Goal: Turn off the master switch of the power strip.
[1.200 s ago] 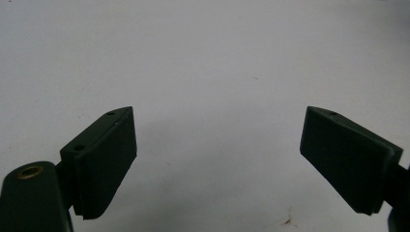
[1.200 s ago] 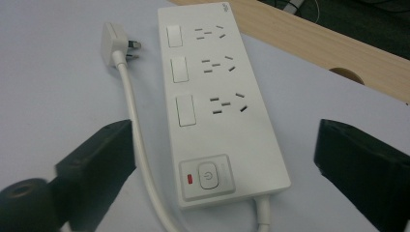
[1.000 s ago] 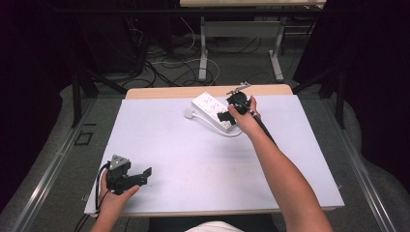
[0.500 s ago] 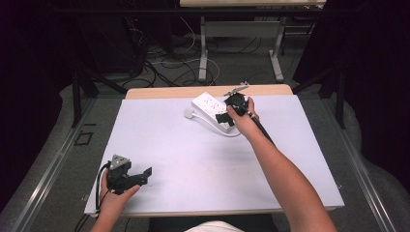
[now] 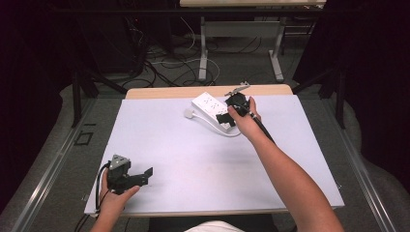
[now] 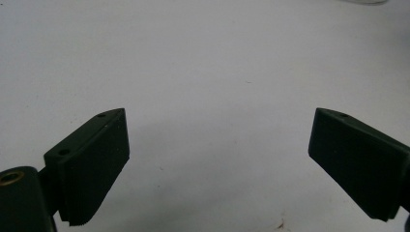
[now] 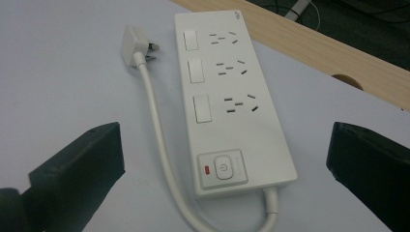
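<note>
A white power strip point(image 5: 212, 107) point(image 7: 231, 101) lies at the far middle of the white table, with three sockets, three switches and a power button point(image 7: 223, 168). Its white cable point(image 7: 159, 145) loops from the near end to a white plug point(image 7: 134, 45) point(image 5: 188, 113) lying beside the strip. My right gripper point(image 5: 226, 118) point(image 7: 227, 159) hovers open just over the strip's near end, one jaw on each side of it. My left gripper point(image 5: 145, 175) point(image 6: 220, 164) rests open near the table's front left corner, with bare tabletop between its jaws.
The white table top point(image 5: 203, 164) ends in a wooden strip point(image 5: 164, 92) point(image 7: 314, 43) at the far edge. Beyond it stand table legs point(image 5: 203, 48) and tangled cables point(image 5: 159, 58) on the floor. Dark curtains flank both sides.
My right gripper has shifted slightly nearer and left along the power strip. The left gripper has stayed where it was.
</note>
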